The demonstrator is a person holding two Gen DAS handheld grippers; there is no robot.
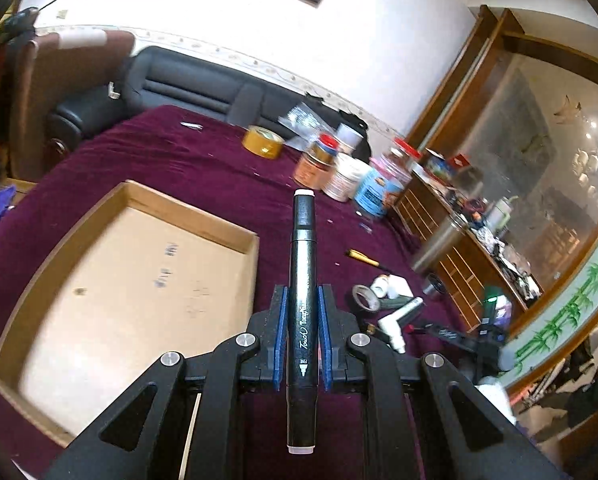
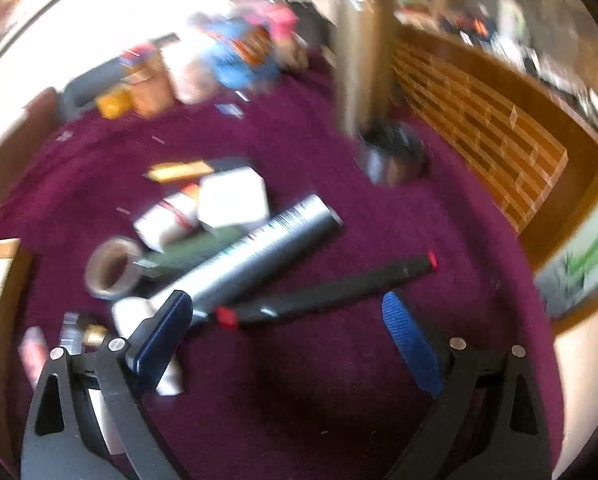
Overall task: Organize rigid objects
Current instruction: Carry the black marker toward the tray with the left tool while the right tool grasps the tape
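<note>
Left wrist: marker (image 1: 302,312) clamped, beside cardboard tray's (image 1: 255,264) right rim.

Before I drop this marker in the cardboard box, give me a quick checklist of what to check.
1. Left claw shut on the black marker: ok.
2. Marker lies lengthwise between the blue pads, both ends sticking out: ok.
3. Cardboard box open, nothing seen inside: ok.
4. Marker over the box: not ok, it is above the purple cloth right of the rim.
5. Right claw open, holding nothing, over the red-capped marker: ok.
6. Right view sharp: not ok, blurred.
</note>
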